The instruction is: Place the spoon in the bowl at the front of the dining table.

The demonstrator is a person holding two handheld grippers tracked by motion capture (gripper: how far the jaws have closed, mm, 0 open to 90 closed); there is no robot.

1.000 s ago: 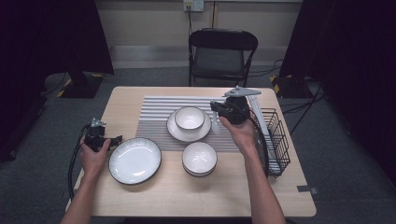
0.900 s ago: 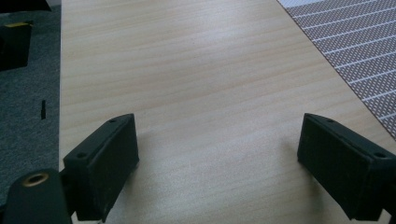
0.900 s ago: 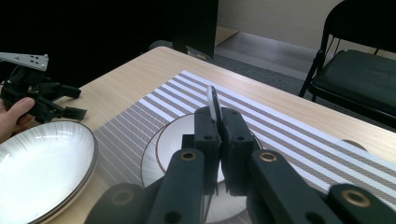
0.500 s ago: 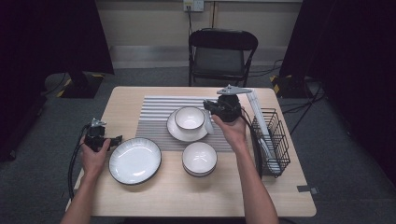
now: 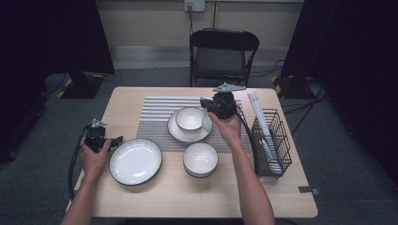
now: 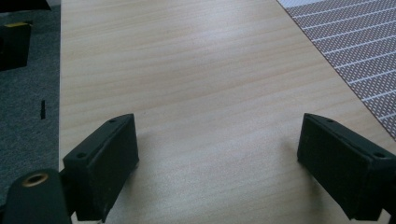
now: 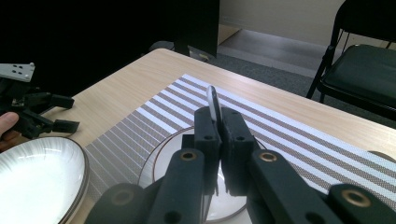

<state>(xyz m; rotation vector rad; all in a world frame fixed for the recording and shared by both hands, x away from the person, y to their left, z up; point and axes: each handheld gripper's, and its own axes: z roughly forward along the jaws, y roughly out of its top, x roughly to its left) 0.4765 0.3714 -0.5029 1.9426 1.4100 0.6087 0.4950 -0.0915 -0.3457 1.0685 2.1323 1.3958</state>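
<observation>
We are gripping a white spoon (image 7: 213, 103) in our right gripper (image 5: 210, 112), whose jaws are pressing tight on it; in the right gripper view the spoon is sticking up thin and edge-on from between them. In the high view the spoon's pale bowl (image 5: 206, 121) is hanging below the gripper, just beside the rim of the small bowl (image 5: 189, 117) that is sitting on a saucer plate (image 5: 180, 133) on the striped placemat (image 5: 157, 110). Whether the spoon is touching that bowl we cannot tell. Our left gripper (image 5: 109, 140) is resting at the left edge of the wooden table (image 5: 155, 197), and its jaws are standing wide apart with only bare tabletop between them, as the left gripper view is showing. Just to its right the large plate (image 5: 135, 161) with the dark rim is lying on the table, close to the gripper's jaw tips. A second bowl (image 5: 200, 158) is sitting in front of the placemat, near our right forearm (image 5: 244, 173). At the table's right side the black wire rack (image 5: 271, 140) is holding white utensils, well apart from the spoon. A folding chair (image 5: 223, 51) is standing beyond the far edge of the table.
</observation>
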